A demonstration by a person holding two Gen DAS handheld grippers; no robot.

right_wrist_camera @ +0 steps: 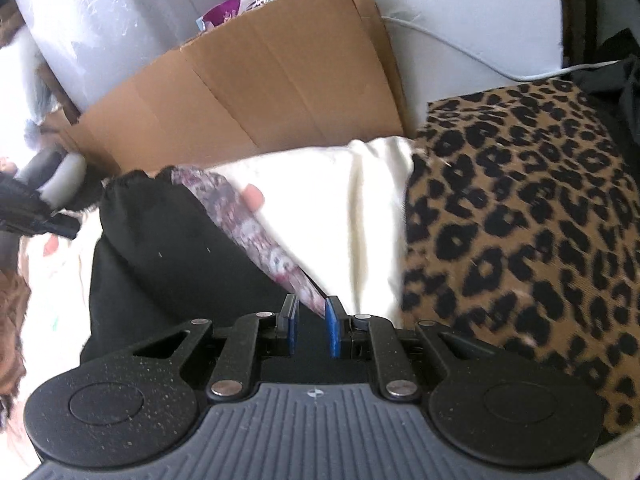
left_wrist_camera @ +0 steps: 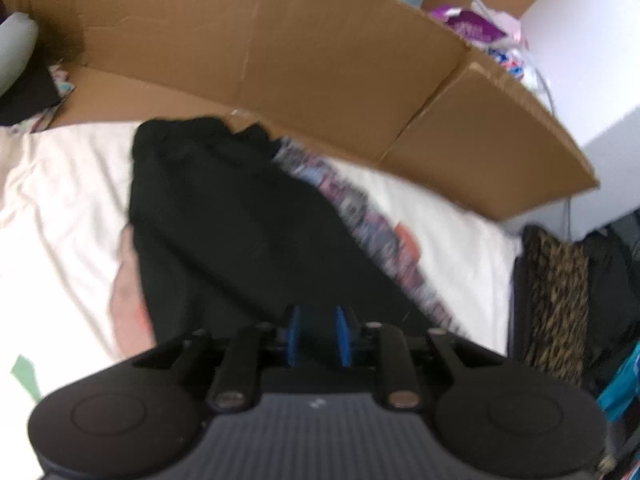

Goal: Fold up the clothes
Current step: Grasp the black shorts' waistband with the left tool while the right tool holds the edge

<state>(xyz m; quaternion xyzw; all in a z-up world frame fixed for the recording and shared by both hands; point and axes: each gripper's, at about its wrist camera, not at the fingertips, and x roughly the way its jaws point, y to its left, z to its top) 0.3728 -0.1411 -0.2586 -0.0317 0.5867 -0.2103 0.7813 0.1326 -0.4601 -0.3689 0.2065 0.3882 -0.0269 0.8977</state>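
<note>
**On the white sheet, a black garment held at its near edge**

On the bed, over the white sheet (left_wrist_camera: 60, 208), lies the black garment (left_wrist_camera: 224, 216), with a patterned cloth (left_wrist_camera: 360, 216) showing along its right side. The left gripper (left_wrist_camera: 319, 336) has its blue fingers (left_wrist_camera: 295, 334) set narrow, with dark fabric between them; the view is blurred, so it seems to hold the garment's near edge, but I cannot be sure. The right gripper (right_wrist_camera: 312, 328) also has narrow fingers (right_wrist_camera: 332, 330), closed on the near end where the black garment (right_wrist_camera: 168, 248) and the patterned cloth (right_wrist_camera: 248, 216) meet.

To do this step well, I think both grippers should lift the near edge together, at the same height, and carry it toward the far edge near the cardboard box (left_wrist_camera: 280, 48), so that the fold comes straight. The patterned cloth should stay inside and not slide out.

Behind the bed, the cardboard box (right_wrist_camera: 240, 76) stands open; a purple and white bag (right_wrist_camera: 236, 8) shows above its wall. What else is in it is hidden. A leopard-print cushion (right_wrist_camera: 520, 220) lies just beside the sheet on the right.
</note>
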